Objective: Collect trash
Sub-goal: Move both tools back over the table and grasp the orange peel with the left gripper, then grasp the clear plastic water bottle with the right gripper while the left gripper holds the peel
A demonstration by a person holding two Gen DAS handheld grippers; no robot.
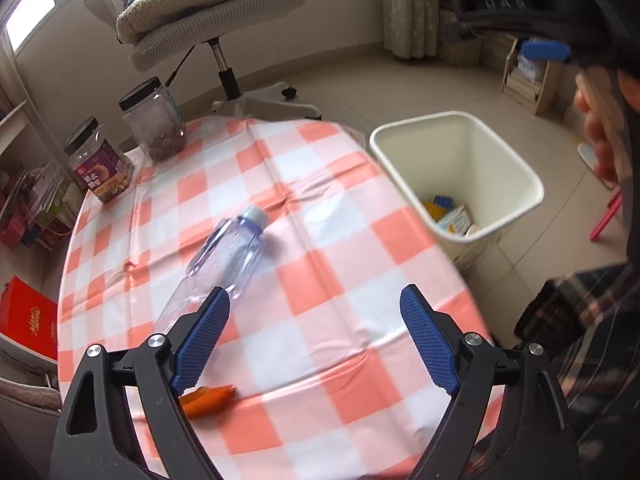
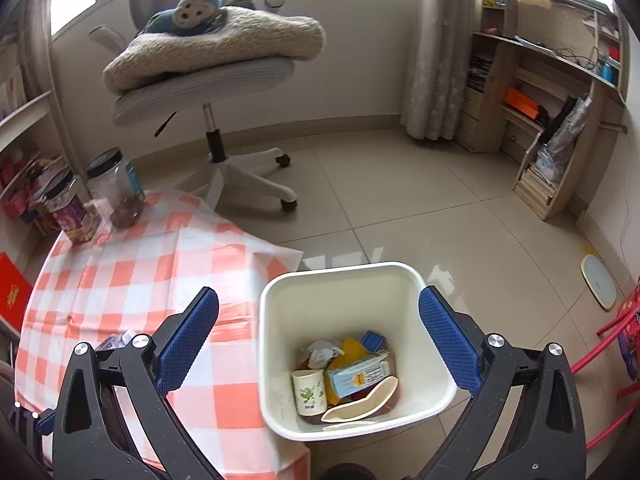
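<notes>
My left tongs (image 1: 314,304) are spread wide over the checked tablecloth (image 1: 340,280), with nothing between the blue pads. Just under the left pad, at the near edge of the cloth, lies an orange scrap (image 1: 210,398) — partly hidden by the finger, so I cannot tell what it is. Past that pad's tip a clear plastic bottle (image 1: 228,258) lies on its side on the cloth, its white cap pointing away from me; its base end runs behind the finger.

My right tongs (image 2: 318,308) are just as wide and hold nothing, hanging above the white bin (image 2: 344,280) that stands on the floor just beside the table's edge. In the bin I see a paper cup (image 2: 308,392), a blue carton (image 2: 358,376), a bent white piece (image 2: 360,402), crumpled paper (image 2: 322,352) and yellow wrapping (image 2: 352,346).

Farther off, at the far corner of the table, two black-lidded jars stand close together — the labelled jar (image 1: 98,162) on the left and the clear jar (image 1: 154,120) beside it. Beyond the table stands an office chair (image 2: 208,84) with a folded blanket (image 2: 216,54) and a blue plush monkey (image 2: 188,10) on the seat.
</notes>
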